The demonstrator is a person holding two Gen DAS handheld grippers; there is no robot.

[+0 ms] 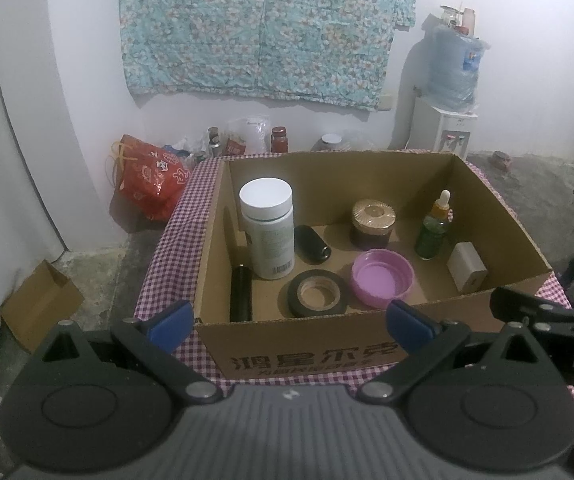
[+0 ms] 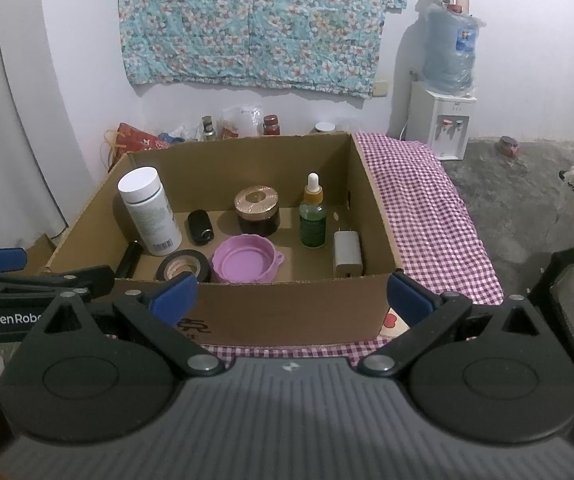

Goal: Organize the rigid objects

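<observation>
An open cardboard box (image 1: 295, 344) (image 2: 287, 312) stands on a checked cloth. Inside it are a white bottle (image 1: 269, 228) (image 2: 149, 210), a black tape roll (image 1: 318, 294) (image 2: 185, 266), a pink lid (image 1: 382, 278) (image 2: 245, 260), a brown jar with a gold lid (image 1: 371, 224) (image 2: 257, 210), a green dropper bottle (image 1: 433, 228) (image 2: 313, 216), a white charger (image 1: 467, 268) (image 2: 347, 254) and two black cylinders (image 1: 311, 244) (image 1: 241, 294). My left gripper (image 1: 289, 320) is open and empty before the box's near wall. My right gripper (image 2: 291, 292) is open and empty, likewise.
The red-and-white checked cloth (image 2: 427, 216) covers a low table. A red bag (image 1: 149, 184) and jars stand on the floor behind. A water dispenser (image 2: 443, 120) stands at the back right. A small cardboard box (image 1: 41, 304) lies on the floor left.
</observation>
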